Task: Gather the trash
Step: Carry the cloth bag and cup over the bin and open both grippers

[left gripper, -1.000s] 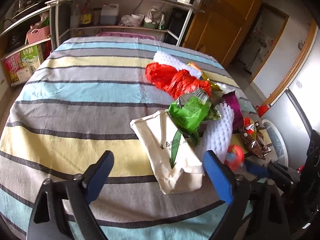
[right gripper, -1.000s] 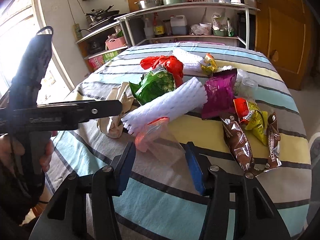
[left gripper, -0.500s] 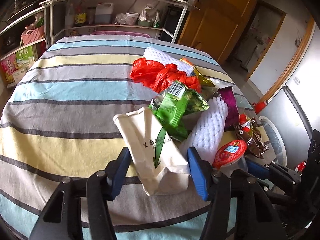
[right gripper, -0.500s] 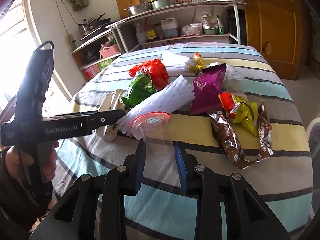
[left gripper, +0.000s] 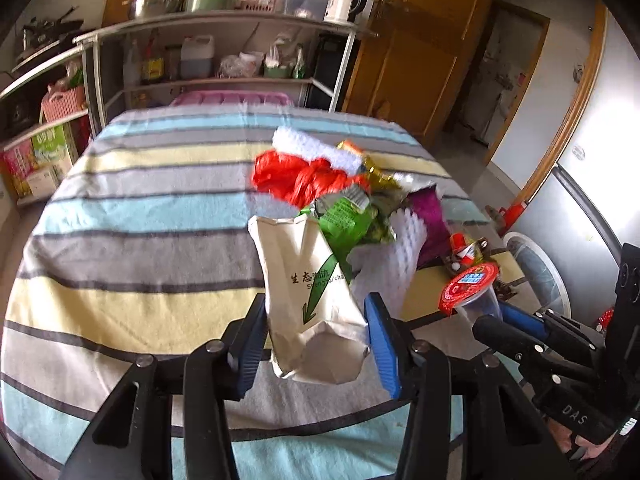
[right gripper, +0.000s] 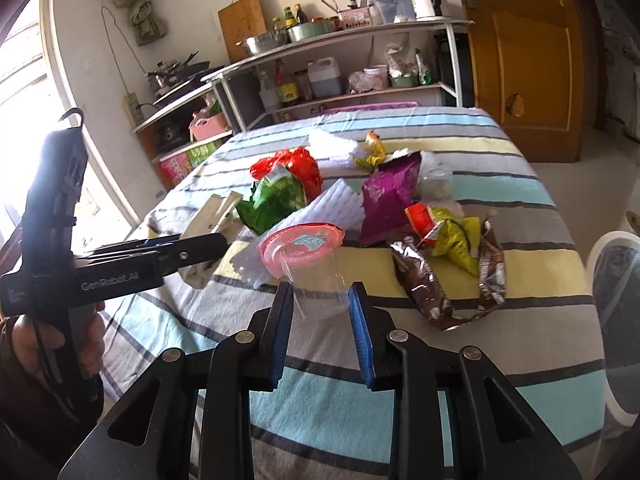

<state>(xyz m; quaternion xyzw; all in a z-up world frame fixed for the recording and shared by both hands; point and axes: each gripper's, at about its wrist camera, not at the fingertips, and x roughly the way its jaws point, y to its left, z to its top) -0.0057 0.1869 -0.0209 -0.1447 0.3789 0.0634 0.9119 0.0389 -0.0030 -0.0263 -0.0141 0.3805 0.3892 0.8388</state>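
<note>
- Left gripper [left gripper: 316, 344]: jaws closing, blue pads now against both sides of cream paper bag with green leaf print and dark lettering [left gripper: 310, 292]. A second ago spread wide around it, bag lying flat on the cloth.
- Bag now upright between the pads, base clear of striped tablecloth (blue, grey, yellow bands) [left gripper: 132, 216]; open mouth facing away, toward the pile.
- Right gripper [right gripper: 320, 320]: pinching clear plastic cup with red printed foil lid [right gripper: 310, 258] at its lower body. Grip much as a second ago; cup then near the cloth, now raised and tilted, lid toward the pile.
- Cup just right of the bag in the left wrist view, apart from it.
- Beyond, on the cloth: green snack packet [right gripper: 272, 200], white foam fruit netting [right gripper: 328, 208], red plastic bag [right gripper: 298, 166], purple foil packet [right gripper: 390, 194], brown wrappers [right gripper: 424, 284], yellow-red wrapper [right gripper: 448, 232].
- Reading: two pieces secured at once. Judged next: carry to a bin, or drop cup into bag; no bin identifiable in view. Most of pile uncollected.
</note>
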